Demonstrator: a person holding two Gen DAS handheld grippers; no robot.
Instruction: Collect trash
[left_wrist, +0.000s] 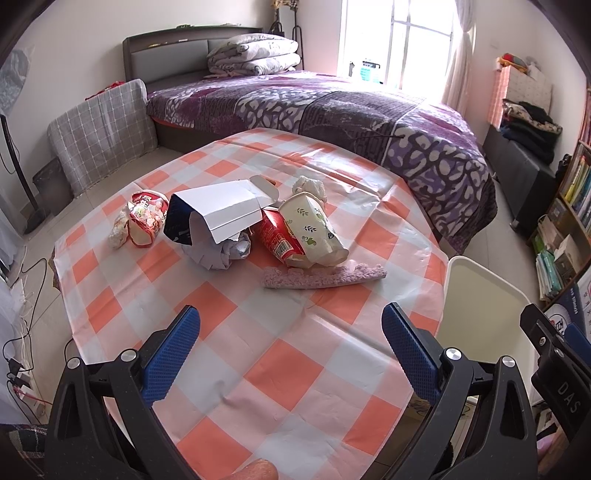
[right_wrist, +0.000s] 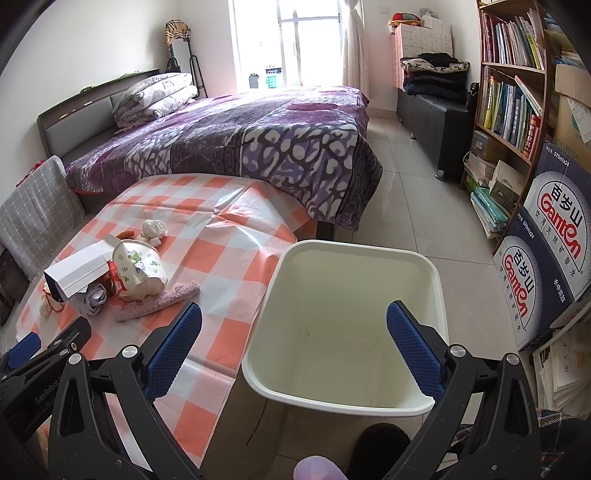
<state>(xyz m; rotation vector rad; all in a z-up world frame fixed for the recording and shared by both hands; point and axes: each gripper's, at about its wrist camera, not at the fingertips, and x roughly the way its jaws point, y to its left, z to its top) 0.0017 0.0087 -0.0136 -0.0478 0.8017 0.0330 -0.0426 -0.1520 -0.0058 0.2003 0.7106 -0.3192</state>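
A heap of trash lies on the checked table (left_wrist: 288, 369): a white and blue carton (left_wrist: 218, 210), crumpled paper (left_wrist: 221, 253), a red packet (left_wrist: 277, 236), a leaf-print tissue pack (left_wrist: 314, 229), a snack bag (left_wrist: 146, 218), a tissue wad (left_wrist: 308, 186) and a pink cloth strip (left_wrist: 325, 278). My left gripper (left_wrist: 291, 328) is open and empty, short of the heap. My right gripper (right_wrist: 293, 328) is open and empty above the near rim of a cream bin (right_wrist: 351, 317), which stands beside the table and looks bare inside. The heap (right_wrist: 122, 273) lies to its left.
A bed with a purple cover (right_wrist: 258, 147) stands behind the table. A bookshelf (right_wrist: 517, 92) and stacked water cartons (right_wrist: 550, 251) are at the right. Cables (left_wrist: 18, 332) lie on the floor at the left. The bin also shows in the left wrist view (left_wrist: 480, 314).
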